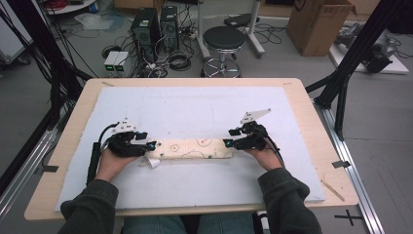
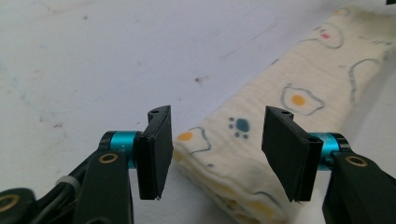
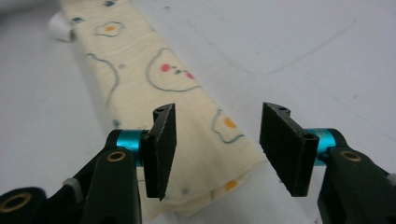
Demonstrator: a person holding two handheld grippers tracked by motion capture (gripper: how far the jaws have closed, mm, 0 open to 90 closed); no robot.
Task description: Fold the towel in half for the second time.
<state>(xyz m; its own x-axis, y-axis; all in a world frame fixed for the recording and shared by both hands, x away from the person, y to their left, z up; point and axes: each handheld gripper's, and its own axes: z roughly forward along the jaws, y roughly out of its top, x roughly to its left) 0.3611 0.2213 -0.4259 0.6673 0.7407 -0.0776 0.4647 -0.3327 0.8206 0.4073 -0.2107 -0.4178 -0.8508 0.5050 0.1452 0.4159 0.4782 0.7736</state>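
Two grippers, left gripper (image 1: 152, 145) and right gripper (image 1: 227, 143), jaws wide, straddle ends of folded cloth (image 1: 191, 148), gripping nothing. Risk: jaws pinch top layer only, fold springs open.

Both forearms enter from the bottom of the high view, hands low centre. Left gripper (image 1: 152, 145) at centre-left, jaws apart, pointing right. Right gripper (image 1: 227, 143) at centre-right, jaws apart, pointing left.

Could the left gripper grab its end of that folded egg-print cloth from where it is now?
Probably yes: the left gripper stands open astride the cloth end, nothing between.
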